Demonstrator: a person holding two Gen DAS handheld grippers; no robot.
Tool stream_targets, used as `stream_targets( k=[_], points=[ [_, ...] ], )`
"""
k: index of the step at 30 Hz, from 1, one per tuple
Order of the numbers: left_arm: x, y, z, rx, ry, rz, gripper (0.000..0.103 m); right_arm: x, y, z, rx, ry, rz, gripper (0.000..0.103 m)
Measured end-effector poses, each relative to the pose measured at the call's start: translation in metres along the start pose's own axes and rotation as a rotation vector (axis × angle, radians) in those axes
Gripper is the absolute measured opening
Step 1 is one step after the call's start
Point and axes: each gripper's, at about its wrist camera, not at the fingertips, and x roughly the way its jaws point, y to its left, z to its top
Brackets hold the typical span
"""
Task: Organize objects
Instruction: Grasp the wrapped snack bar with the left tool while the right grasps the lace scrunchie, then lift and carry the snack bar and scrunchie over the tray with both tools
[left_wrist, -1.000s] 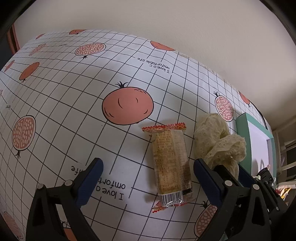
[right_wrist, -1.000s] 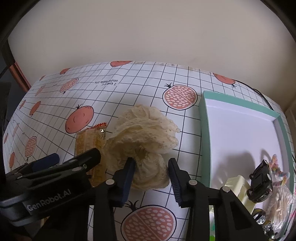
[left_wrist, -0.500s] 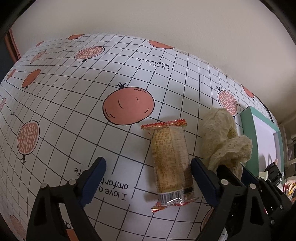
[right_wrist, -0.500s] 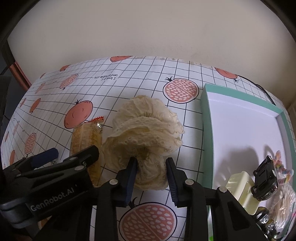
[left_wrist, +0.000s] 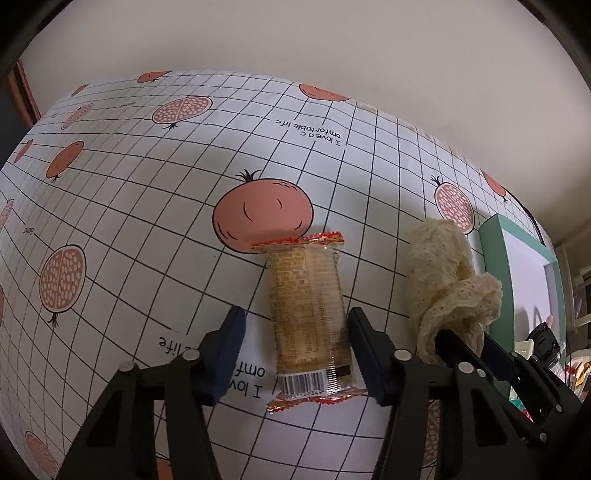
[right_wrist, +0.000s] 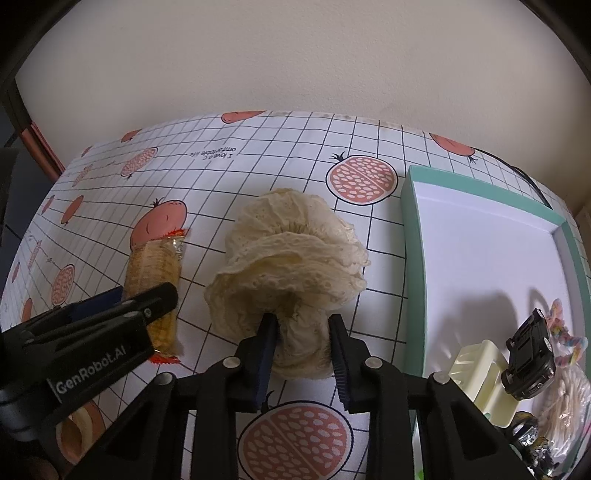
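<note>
Jaws of the left gripper (left_wrist: 293, 354) are closing around the snack packet (left_wrist: 308, 317) at lower centre — right pad touching, left apart. Lower centre, the right gripper (right_wrist: 303, 350) closes on the lace cloth (right_wrist: 291, 266) bunched between its pads, beside the teal tray (right_wrist: 408, 258).

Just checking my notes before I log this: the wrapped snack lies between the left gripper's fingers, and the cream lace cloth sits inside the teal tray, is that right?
Not quite: the cream lace cloth lies on the tablecloth beside the teal tray, not inside it, as the right wrist view shows. The wrapped snack does lie between the left gripper's fingers.
</note>
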Motion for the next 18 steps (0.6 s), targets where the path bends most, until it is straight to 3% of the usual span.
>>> stream_targets(
  k=[6,18],
  points=[
    [-0.0030,0.0024,-0.0027,-0.004,-0.007,0.005,0.040,-0.0014,-0.0011,-0.0009,0.010,0.001,0.007,0.023],
    [-0.0025,0.0048,-0.0003,-0.027,-0.009,-0.033,0.038,-0.0069,-0.0016,-0.0019,0.030,-0.001,0.008,0.013]
  ],
)
